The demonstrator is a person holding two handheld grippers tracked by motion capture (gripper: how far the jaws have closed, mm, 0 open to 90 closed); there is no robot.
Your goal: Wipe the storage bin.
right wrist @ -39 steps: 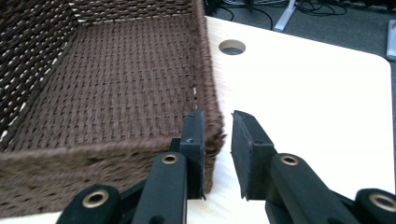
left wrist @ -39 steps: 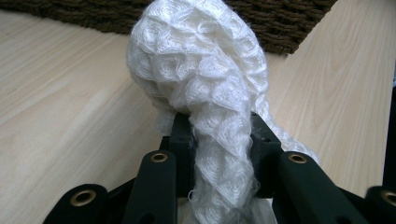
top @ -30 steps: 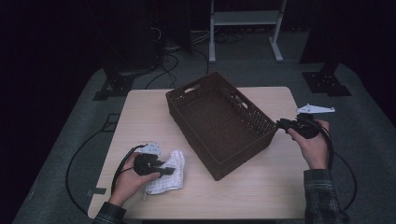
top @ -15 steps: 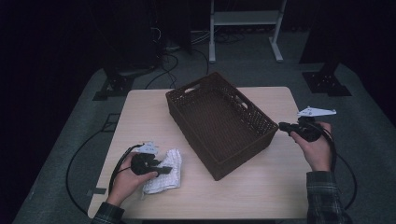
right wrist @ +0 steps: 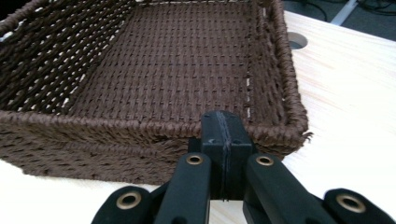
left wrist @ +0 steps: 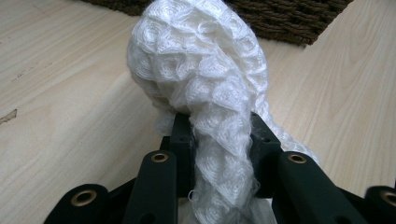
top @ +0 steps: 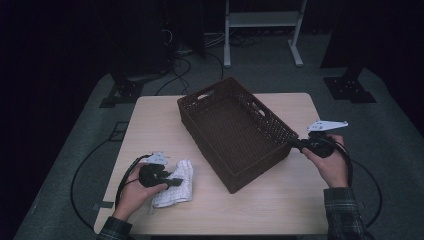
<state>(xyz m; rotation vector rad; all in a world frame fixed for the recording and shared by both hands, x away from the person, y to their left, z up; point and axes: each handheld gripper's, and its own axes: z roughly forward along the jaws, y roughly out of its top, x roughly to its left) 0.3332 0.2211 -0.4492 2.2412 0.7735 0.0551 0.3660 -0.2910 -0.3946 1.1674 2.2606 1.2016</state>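
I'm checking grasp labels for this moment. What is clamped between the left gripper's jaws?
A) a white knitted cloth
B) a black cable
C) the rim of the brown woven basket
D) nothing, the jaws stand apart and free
A: in the left gripper view the white knitted cloth is bunched and pinched between the two black jaws of the left gripper, lifted off the wooden table, with the basket lying apart from it.

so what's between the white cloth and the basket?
Bare tabletop, per the high view: the white cloth, pinched by the left gripper, lies apart from the basket.
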